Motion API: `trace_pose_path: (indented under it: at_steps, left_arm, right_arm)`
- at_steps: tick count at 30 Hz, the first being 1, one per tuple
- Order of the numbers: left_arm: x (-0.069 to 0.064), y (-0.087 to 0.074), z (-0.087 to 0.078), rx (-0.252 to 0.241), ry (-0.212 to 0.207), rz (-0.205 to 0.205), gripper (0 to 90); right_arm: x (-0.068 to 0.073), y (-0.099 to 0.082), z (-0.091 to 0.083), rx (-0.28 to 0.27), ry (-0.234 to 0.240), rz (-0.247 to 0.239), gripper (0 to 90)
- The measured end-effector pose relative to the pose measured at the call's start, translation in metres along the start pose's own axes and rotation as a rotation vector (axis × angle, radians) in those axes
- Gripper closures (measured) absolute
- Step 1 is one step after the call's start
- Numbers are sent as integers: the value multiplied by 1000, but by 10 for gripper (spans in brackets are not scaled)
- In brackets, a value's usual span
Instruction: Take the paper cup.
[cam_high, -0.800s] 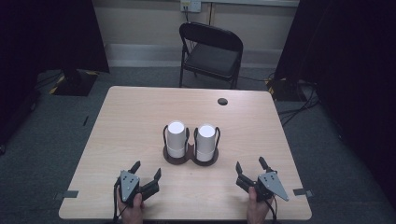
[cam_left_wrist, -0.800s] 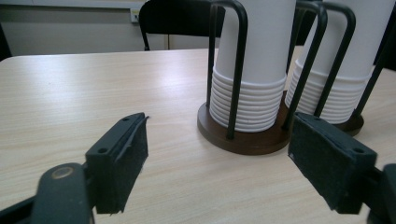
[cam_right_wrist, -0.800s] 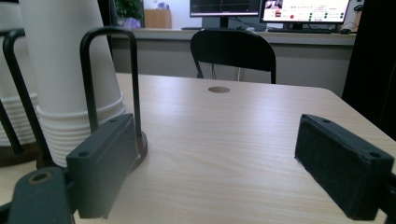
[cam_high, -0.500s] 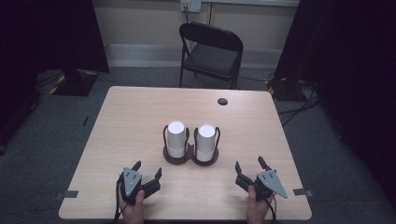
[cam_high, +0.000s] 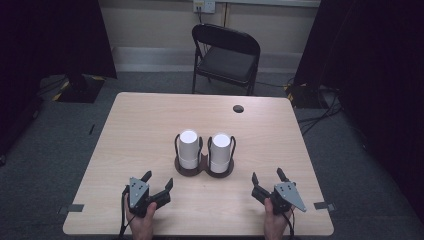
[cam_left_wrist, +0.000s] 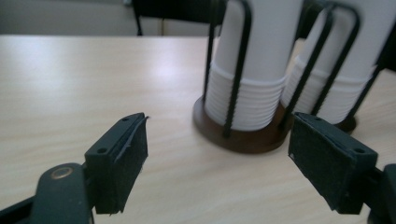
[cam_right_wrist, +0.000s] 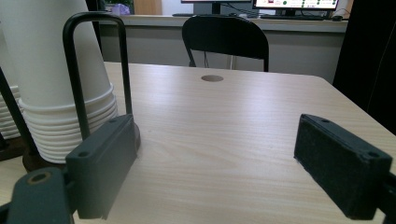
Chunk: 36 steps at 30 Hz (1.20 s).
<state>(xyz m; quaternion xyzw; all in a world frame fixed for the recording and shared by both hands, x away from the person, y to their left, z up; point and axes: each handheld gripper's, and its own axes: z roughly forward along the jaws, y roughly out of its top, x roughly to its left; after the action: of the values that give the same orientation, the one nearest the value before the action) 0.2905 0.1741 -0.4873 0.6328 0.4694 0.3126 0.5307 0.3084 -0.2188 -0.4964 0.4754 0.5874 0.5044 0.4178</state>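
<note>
On the wooden table (cam_high: 150, 125) a dark double cup holder (cam_high: 204, 169) stands a little nearer the person's edge than the middle, its two round bases touching one another. Each side carries an upside-down stack of white paper cups, the left stack (cam_high: 189, 149) and the right stack (cam_high: 220, 153), both upright inside thin black wire loops. The left gripper (cam_high: 157, 183) rests near the front edge towards the left corner, held in a hand (cam_high: 141, 220) that comes in from below; its jaws stand apart and released with nothing between them, and they point towards the holder, which lies near but apart from them. The right gripper (cam_high: 267, 177) sits near the front edge towards the right corner, its jaws spread wide and empty over bare wood, likewise apart from the holder. In the left gripper view the holder's brown base (cam_left_wrist: 243, 135) shows between the two jaws, farther off. A small round hole (cam_high: 238, 108) marks the table near its far edge, and a black folding chair (cam_high: 226, 55) stands beyond that edge.
</note>
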Motion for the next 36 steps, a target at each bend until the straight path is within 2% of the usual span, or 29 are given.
trace_pose_path:
  at_steps: [2,4,9,22,25,30,36]
  left_arm:
    - [-2,3,2,-6,-25,6,171]
    - [-5,5,4,-8,-32,13,171]
    - [-11,11,6,-3,-68,18,172]
    - [-15,29,10,-22,-121,39,216]
    - [-17,32,10,-25,-145,36,217]
    - [-20,38,12,-41,-183,44,221]
    - [-27,45,18,-41,-204,74,256]
  right_arm:
    - [-1,0,0,4,15,5,121]
    - [-1,0,0,4,22,2,121]
    - [0,0,0,13,13,1,121]
    - [1,0,1,15,18,-9,124]
    - [0,1,1,34,57,-5,124]
    - [-1,1,0,26,55,2,124]
    - [-1,0,0,20,56,-1,125]
